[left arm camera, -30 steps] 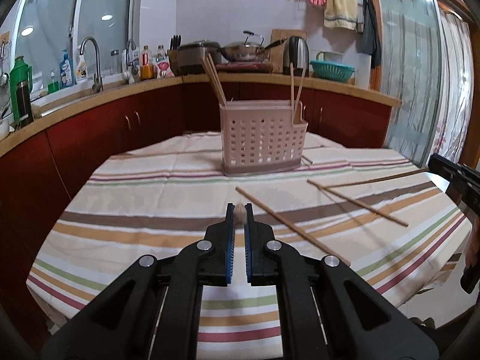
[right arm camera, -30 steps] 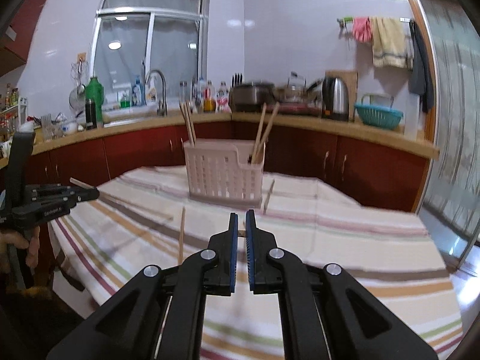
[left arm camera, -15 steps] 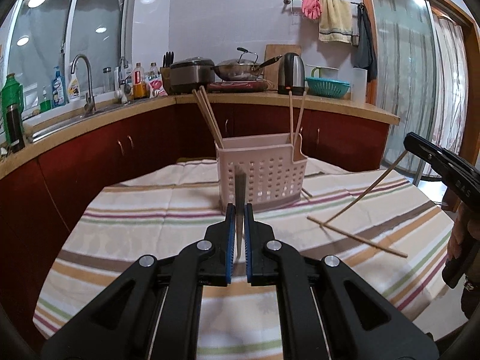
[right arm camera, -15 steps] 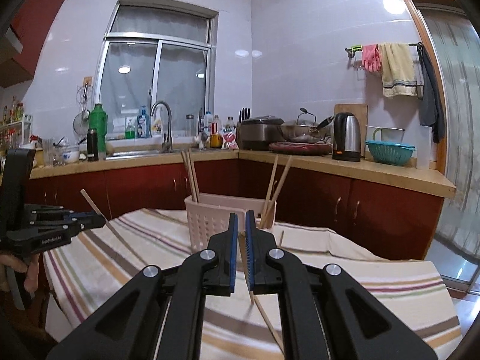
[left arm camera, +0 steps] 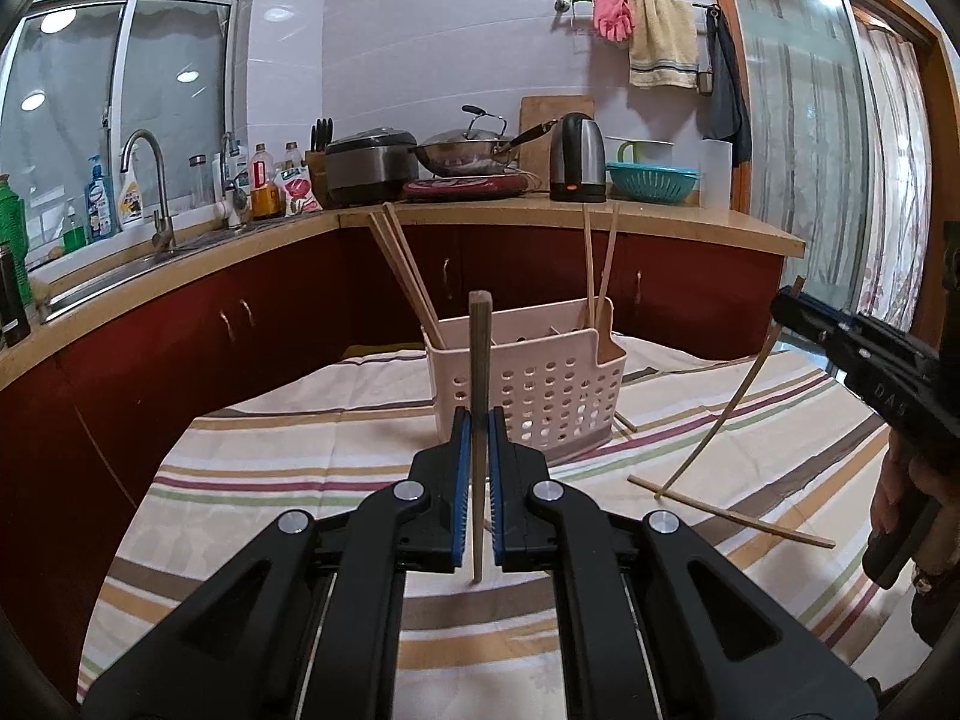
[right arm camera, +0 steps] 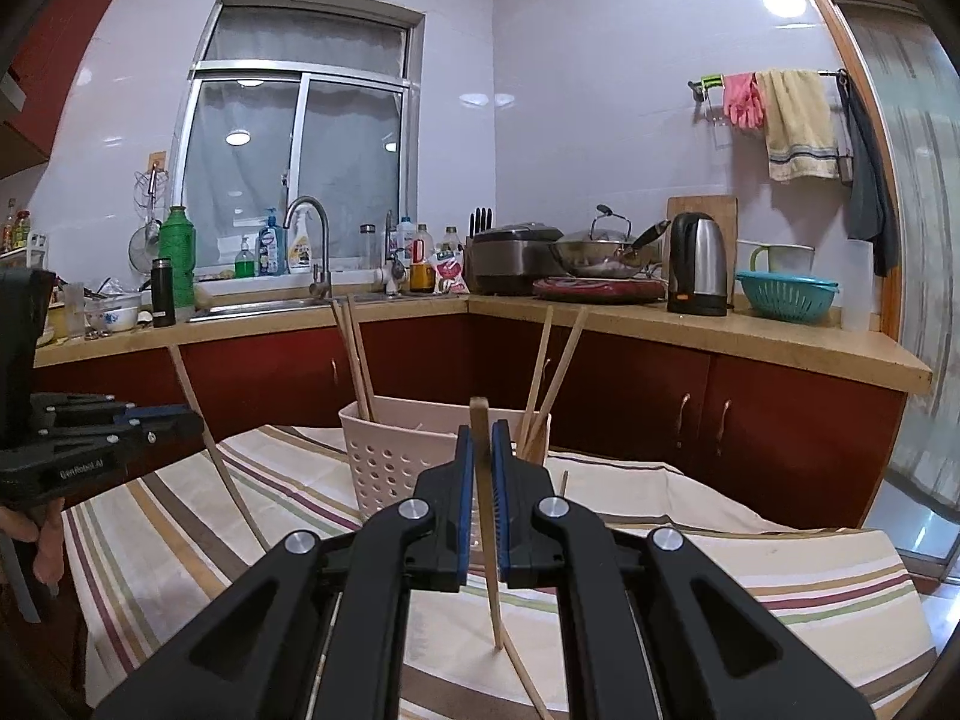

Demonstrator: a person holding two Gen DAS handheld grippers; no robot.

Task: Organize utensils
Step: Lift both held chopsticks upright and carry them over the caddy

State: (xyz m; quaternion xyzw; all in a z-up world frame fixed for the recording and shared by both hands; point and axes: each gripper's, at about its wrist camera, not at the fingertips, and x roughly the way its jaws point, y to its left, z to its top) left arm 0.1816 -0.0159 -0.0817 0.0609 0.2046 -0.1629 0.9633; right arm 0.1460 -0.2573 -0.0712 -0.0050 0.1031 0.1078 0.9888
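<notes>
chopsticks are in both grippers. the left gripper point(left arm camera: 479, 420) is closed tight on one chopstick point(left arm camera: 479, 360), which stands almost upright between the blue pads, its top end above the fingertips and its lower end hanging over the striped tablecloth point(left arm camera: 288, 450). the right gripper point(right arm camera: 480, 438) is also closed on a second chopstick point(right arm camera: 487, 540), nearly upright, a little tilted. the pink basket point(left arm camera: 540, 384) stands on the cloth behind both grippers, with two pairs of chopsticks leaning in its two ends. one loose chopstick point(left arm camera: 738, 513) lies on the cloth at right.
</notes>
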